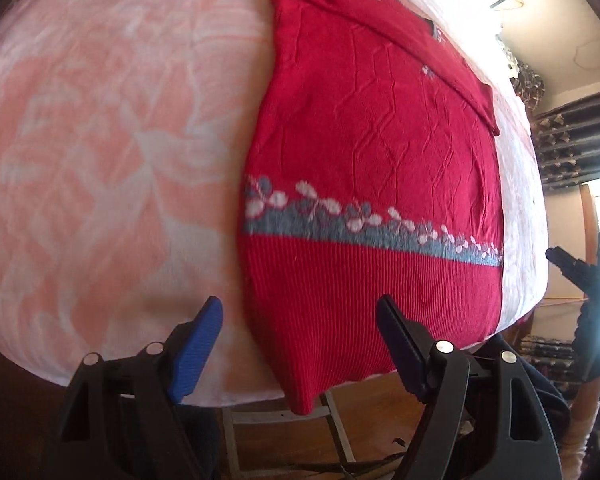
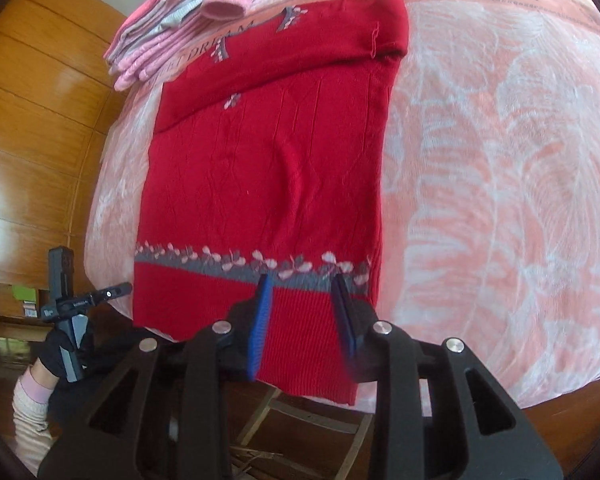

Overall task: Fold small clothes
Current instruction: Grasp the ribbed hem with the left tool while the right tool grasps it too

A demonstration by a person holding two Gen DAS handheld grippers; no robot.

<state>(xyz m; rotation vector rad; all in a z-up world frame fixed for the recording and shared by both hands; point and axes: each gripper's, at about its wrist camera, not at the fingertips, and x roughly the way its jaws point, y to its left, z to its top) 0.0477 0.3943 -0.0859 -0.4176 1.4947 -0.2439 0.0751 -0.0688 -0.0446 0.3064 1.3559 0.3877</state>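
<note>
While both hover agape, red sweater (image 2: 264, 184) lies just beyond right gripper (image 2: 301, 312).

Red sweater (image 2: 260, 168), grey-white floral band

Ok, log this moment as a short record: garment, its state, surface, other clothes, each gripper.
garment: red sweater with a grey and white flower band near the hem
state: lying flat, sleeve folded across the top, hem hanging over the near edge
surface: pink blanket printed SWEET DREAM
other clothes: pink and grey pile beyond the sweater, at the far left in the right wrist view
left gripper: open, at the hem's left corner, holding nothing
right gripper: open, over the ribbed hem, holding nothing
</note>
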